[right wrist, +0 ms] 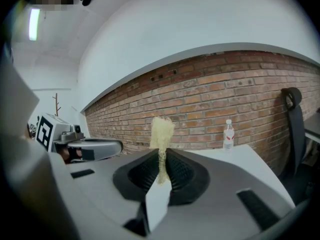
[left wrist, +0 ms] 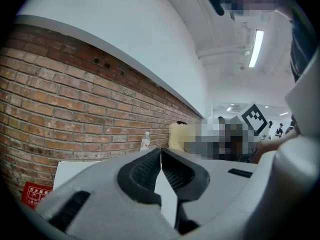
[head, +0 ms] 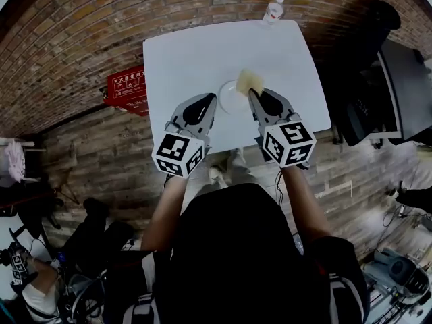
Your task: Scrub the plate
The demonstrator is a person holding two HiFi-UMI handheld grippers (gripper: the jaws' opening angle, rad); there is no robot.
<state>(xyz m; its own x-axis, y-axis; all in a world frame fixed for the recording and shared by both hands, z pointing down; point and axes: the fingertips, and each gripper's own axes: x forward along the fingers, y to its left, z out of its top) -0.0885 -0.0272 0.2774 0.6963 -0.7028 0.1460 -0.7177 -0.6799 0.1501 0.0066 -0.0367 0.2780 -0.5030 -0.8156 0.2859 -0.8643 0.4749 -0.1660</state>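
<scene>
Right tool [right wrist: 161,154] pinching sponge [right wrist: 161,131] | left tool [left wrist: 161,151] pressed together | plate [head: 228,100]: head view only

I can make out one red sign [head: 125,88] just beyond the left edge of the bench [head: 182,66]. It carries rows of white Chinese characters, too small for me to read. The bottle [head: 273,10] at the bench's far edge wears a red-and-white label, and I can't read its print either.
</scene>
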